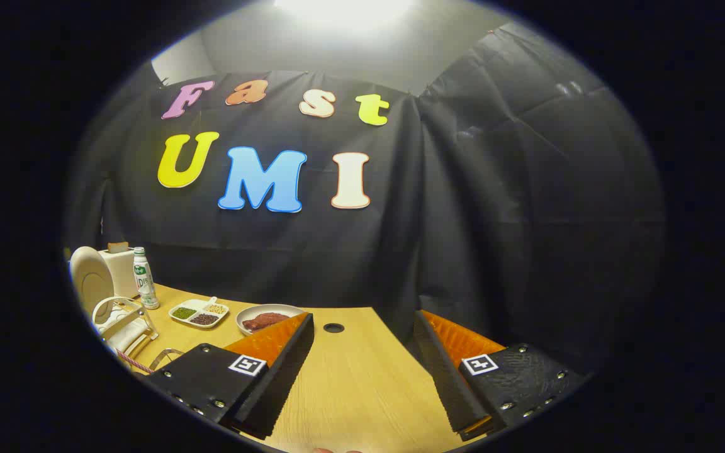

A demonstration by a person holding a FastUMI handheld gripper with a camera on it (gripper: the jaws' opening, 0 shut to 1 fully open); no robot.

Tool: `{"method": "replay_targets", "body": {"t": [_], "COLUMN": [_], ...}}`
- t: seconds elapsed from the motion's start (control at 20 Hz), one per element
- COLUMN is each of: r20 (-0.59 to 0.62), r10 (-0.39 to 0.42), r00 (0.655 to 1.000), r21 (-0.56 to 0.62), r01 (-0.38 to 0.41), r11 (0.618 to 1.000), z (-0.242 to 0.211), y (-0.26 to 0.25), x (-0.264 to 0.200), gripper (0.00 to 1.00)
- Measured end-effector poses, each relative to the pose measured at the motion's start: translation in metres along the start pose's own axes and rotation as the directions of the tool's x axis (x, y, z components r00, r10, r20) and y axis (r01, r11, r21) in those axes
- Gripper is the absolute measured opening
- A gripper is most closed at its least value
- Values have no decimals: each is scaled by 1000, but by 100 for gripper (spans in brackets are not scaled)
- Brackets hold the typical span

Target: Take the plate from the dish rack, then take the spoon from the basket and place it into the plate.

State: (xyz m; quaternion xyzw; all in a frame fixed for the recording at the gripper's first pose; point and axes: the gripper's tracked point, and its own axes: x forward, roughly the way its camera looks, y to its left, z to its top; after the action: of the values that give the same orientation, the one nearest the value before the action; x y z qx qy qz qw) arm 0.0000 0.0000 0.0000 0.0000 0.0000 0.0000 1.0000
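Black cloth wall ran behind a light wooden table, with a bright ceiling light overhead. A small round cable hole sat in the table just ahead of the fingers.

Gripper was wide open, fingers well apart, nothing between them, only bare tabletop. It had hold of nothing. Each finger carried a square black-and-white marker tag.

Far left: white wire dish rack, with a white round plate standing upright on edge in it. Plate was well apart from the gripper, left of and beyond the left finger. A white box-shaped item with something brown on top stood just behind the plate; can't tell what it was.

A white plastic bottle with green label stood upright just right of the rack. Right of that lay a white divided tray with three compartments holding green, pale and dark bits, and a small white handle-like piece at its far edge; can't tell if that was a spoon. Further right was a grey shallow bowl with reddish-brown food, partly hidden by the left fingertip.

Near left, a wire-rimmed basket edge showed beside the left finger, mostly hidden; contents couldn't be made out.
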Motion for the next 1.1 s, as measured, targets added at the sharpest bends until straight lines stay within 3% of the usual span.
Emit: {"method": "replay_targets", "body": {"t": [0.15, 0.4, 0.8, 1.1], "r20": [-2, -28, -26, -19], "r10": [-76, -87, 150, 263], "r00": [997, 996, 988, 965], "r21": [-60, -54, 72, 81], "r01": [76, 85, -148, -261], "r11": [995, 995, 986, 962], "z": [43, 96, 146, 163], "y": [5, 71, 261, 360], "x": [-39, -92, -142, -163], "gripper": [97, 96, 96, 97]}}
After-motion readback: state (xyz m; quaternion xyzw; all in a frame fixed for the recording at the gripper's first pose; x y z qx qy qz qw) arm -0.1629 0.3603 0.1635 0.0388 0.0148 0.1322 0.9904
